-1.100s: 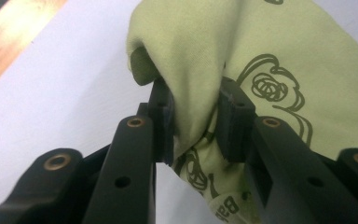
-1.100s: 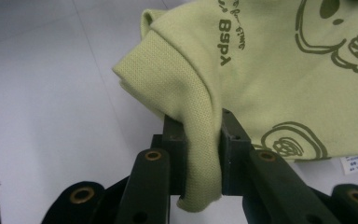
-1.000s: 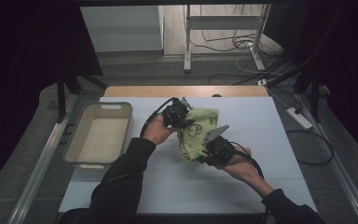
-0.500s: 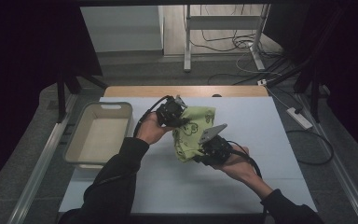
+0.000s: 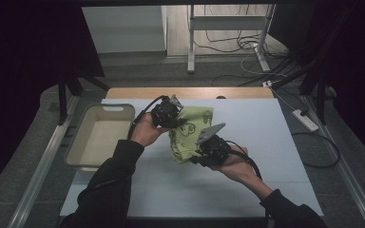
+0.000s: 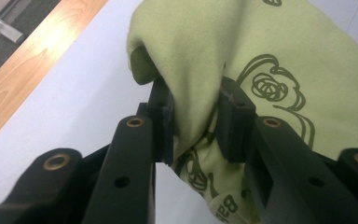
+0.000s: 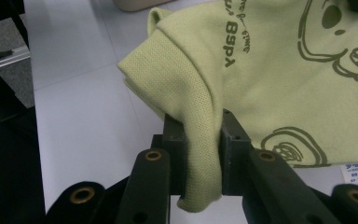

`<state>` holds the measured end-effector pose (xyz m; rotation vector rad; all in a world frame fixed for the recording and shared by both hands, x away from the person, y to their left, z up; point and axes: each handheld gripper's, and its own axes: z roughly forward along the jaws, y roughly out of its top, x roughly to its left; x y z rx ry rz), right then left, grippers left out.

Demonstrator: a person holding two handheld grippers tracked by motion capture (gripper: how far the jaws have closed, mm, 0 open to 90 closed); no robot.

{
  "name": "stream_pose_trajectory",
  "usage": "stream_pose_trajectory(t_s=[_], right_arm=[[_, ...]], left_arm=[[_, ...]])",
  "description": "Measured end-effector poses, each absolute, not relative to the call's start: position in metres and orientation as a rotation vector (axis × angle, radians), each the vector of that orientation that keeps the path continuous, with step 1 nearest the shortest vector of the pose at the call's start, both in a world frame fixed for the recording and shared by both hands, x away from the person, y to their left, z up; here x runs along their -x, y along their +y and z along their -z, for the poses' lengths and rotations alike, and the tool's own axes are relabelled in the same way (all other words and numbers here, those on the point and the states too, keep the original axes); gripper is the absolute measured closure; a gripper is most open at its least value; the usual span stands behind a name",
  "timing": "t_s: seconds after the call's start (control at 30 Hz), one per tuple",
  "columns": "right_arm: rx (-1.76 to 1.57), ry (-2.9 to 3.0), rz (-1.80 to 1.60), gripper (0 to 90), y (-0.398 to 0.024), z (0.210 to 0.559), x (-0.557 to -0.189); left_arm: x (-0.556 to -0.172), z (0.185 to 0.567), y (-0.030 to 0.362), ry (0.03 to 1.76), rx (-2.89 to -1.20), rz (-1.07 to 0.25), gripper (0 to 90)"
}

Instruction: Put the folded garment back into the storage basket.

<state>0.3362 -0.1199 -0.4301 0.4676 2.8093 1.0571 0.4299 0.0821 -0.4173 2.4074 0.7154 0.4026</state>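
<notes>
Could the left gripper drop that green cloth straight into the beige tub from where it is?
Probably not yet. The left gripper is shut on the green cloth, with open table between it and the beige tub, but the right gripper also clamps the cloth and would have to follow or let go.

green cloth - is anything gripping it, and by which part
Both grippers hold the green cloth. The left gripper pinches a bunched fold at its far upper edge; the right gripper clamps a folded edge on its near side.

Garment (image 7: 270, 79): matt green knitted cloth, printed. Worktop (image 5: 275, 123): smooth matt white, wooden edge. Jaws: matt black plastic.
</notes>
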Motion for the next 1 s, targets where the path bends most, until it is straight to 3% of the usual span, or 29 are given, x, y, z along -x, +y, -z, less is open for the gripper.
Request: stream_pose_trajectory(t_s=[1.0], right_arm=[[-0.404, 2.813, -1.163, 76.2, -0.073, 0.415, -0.344]], left_arm=[[-0.422, 0.402, 0.136, 0.792, -2.382, -0.480, 69.7]])
